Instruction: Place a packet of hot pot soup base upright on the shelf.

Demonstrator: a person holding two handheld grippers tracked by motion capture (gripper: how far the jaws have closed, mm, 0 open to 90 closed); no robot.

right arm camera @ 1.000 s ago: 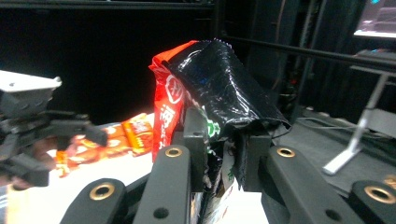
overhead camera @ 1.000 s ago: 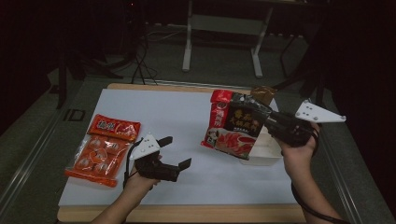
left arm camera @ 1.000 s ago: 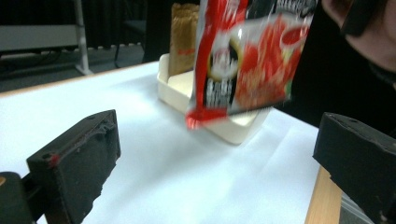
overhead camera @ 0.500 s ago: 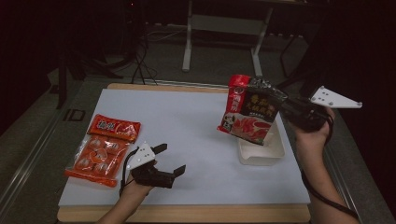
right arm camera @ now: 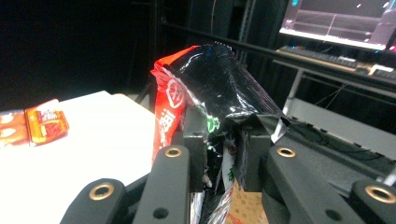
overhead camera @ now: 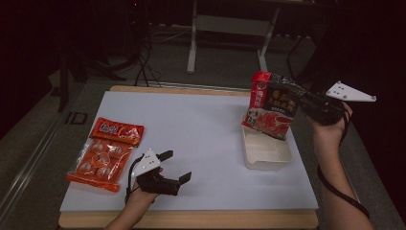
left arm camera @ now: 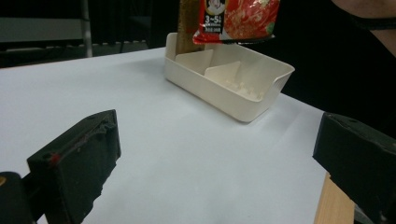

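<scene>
My right gripper is shut on a red and black snack packet, which hangs upright in the air over the far end of a cream divided bin. In the right gripper view the packet is crumpled between the jaws. The packet's lower edge hangs above the bin in the left gripper view. My left gripper rests open near the table's front edge, nothing between its fingers. An orange pack of round snacks and a small orange sachet lie left of it.
A white sheet covers the wooden table. A brown item stands behind the bin. Table legs and cables sit on the dark floor beyond. A monitor and desk show far off in the right gripper view.
My right gripper has lifted the packet up off the bin and turned it upright. The left gripper has slid slightly toward the front edge.
</scene>
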